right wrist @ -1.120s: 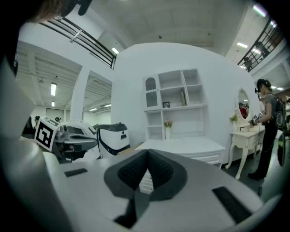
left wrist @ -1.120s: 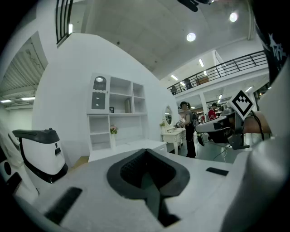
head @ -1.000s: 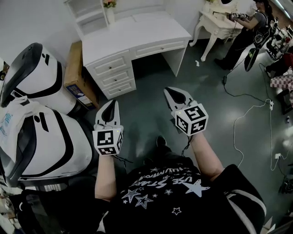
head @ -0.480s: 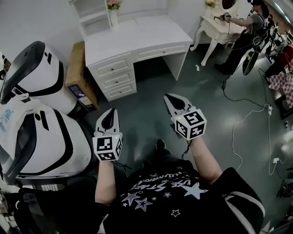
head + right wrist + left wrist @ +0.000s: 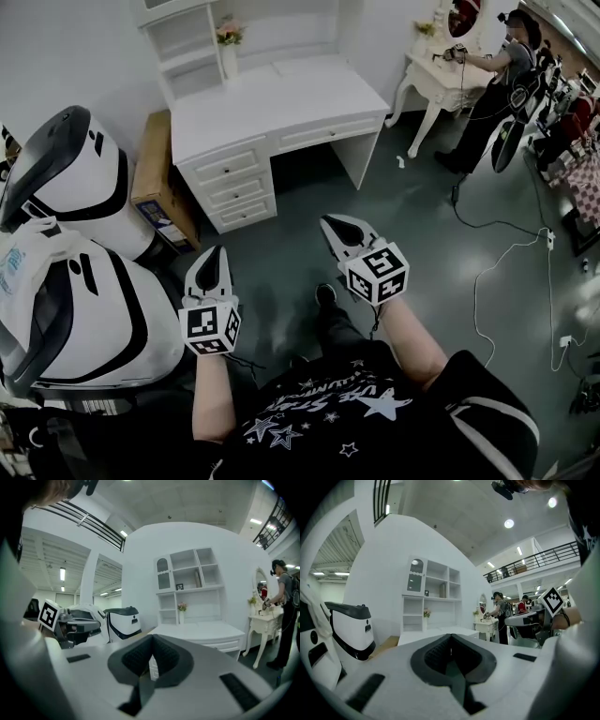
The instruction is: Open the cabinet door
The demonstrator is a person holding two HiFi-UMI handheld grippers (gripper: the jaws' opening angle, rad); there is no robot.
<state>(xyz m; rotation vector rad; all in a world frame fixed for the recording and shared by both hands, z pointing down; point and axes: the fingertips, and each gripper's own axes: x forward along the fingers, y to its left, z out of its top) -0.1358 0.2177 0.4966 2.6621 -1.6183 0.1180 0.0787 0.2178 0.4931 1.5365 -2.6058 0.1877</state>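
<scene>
A vase (image 5: 230, 60) is holding flowers (image 5: 228, 31) on the desk (image 5: 281, 94), which is showing three drawers (image 5: 230, 169). Before the desk, the left gripper (image 5: 216, 254) and right gripper (image 5: 330, 225) are hovering, jaws together, empty.

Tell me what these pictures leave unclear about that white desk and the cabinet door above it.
- Shelf unit, head view: its upper part is cut off by the top edge.
- Arched cabinet door, left gripper view: too small to show a handle.
- Drawer stack, right gripper view: mostly hidden behind the right gripper.
</scene>
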